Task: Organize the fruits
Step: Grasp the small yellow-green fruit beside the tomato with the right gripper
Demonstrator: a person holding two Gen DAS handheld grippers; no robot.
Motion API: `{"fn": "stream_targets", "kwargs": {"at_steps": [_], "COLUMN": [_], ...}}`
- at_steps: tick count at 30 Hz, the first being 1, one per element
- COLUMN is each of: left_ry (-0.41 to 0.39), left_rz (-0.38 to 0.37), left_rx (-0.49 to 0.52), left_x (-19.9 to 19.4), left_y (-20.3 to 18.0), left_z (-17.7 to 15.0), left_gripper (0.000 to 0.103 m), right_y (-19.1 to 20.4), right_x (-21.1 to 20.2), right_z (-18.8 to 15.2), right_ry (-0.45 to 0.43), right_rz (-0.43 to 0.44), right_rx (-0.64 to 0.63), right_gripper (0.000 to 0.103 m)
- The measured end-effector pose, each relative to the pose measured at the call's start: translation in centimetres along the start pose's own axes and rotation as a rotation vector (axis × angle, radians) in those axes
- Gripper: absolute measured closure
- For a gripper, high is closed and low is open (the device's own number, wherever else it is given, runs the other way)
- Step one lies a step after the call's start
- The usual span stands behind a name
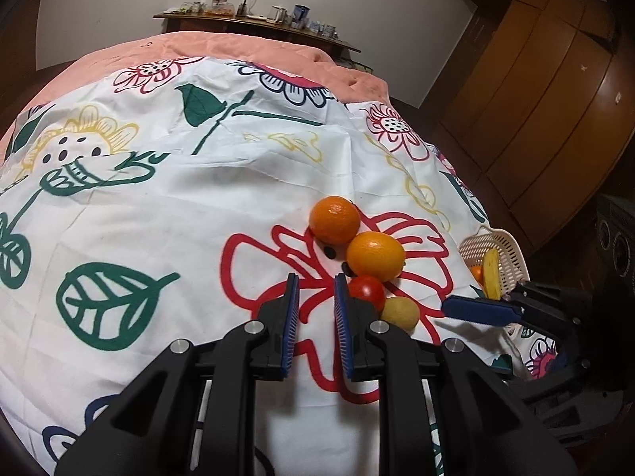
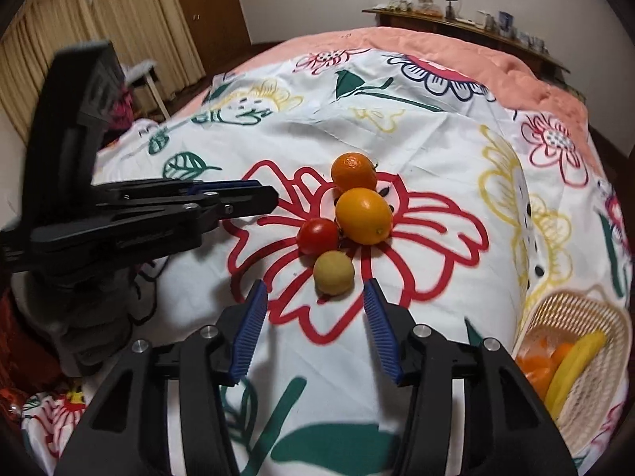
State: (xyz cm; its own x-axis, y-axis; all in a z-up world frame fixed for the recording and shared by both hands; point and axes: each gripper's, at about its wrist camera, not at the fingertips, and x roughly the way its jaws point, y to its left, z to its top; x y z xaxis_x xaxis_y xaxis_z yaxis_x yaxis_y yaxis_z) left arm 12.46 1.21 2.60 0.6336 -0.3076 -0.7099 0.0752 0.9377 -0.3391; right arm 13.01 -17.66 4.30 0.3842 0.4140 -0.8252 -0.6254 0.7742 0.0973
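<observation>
Four fruits lie clustered on the floral cloth: an orange (image 1: 334,219) (image 2: 354,171), a larger yellow-orange citrus (image 1: 375,256) (image 2: 364,215), a red tomato (image 1: 367,289) (image 2: 317,236) and a small yellow-green fruit (image 1: 401,311) (image 2: 333,272). My left gripper (image 1: 316,277) (image 2: 274,198) is shut on nothing, just left of the tomato, which sits right beside its right finger. My right gripper (image 2: 313,289) (image 1: 476,311) stands open just short of the yellow-green fruit, with nothing between its pads.
A woven plastic basket (image 1: 500,254) (image 2: 571,313) at the cloth's right edge holds a banana (image 1: 490,273) (image 2: 575,365) and orange fruit (image 2: 535,365). The cloth covers a pink bed. A cluttered shelf (image 1: 254,20) stands behind, a wooden wardrobe (image 1: 535,99) to the right.
</observation>
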Motion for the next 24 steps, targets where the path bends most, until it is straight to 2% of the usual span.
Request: {"fn": "stream_targets", "kwargs": {"at_steps": [3, 9, 13, 18, 21, 23, 24], "left_ry": [-0.011, -0.017, -0.01, -0.001, 0.004, 0.006, 0.007], "left_rz": [0.017, 0.026, 0.024, 0.03, 0.039, 0.044, 0.048], "left_rx": [0.002, -0.008, -0.009, 0.003, 0.03, 0.051, 0.06], "left_x": [-0.3, -0.6, -0.5, -0.4, -0.1, 0.0, 0.0], "left_y": [0.1, 0.7, 0.8, 0.6, 0.0, -0.4, -0.6], "left_z": [-0.1, -0.2, -0.3, -0.2, -0.1, 0.0, 0.0], "left_gripper": [0.085, 0.085, 0.085, 0.083, 0.073, 0.06, 0.058], "right_y": [0.3, 0.5, -0.1, 0.1, 0.2, 0.0, -0.1], "right_x": [1.0, 2.7, 3.5, 3.2, 2.3, 1.1, 0.5], "right_z": [0.8, 1.8, 1.9, 1.7, 1.3, 0.8, 0.5], "right_ry": [0.035, 0.088, 0.12, 0.104, 0.076, 0.043, 0.025], "right_rz": [-0.013, -0.068, -0.069, -0.07, -0.069, -0.068, -0.068], "right_rx": [-0.027, -0.058, -0.04, -0.05, -0.044, -0.028, -0.017], "right_gripper": [0.061, 0.064, 0.073, 0.076, 0.076, 0.076, 0.076]}}
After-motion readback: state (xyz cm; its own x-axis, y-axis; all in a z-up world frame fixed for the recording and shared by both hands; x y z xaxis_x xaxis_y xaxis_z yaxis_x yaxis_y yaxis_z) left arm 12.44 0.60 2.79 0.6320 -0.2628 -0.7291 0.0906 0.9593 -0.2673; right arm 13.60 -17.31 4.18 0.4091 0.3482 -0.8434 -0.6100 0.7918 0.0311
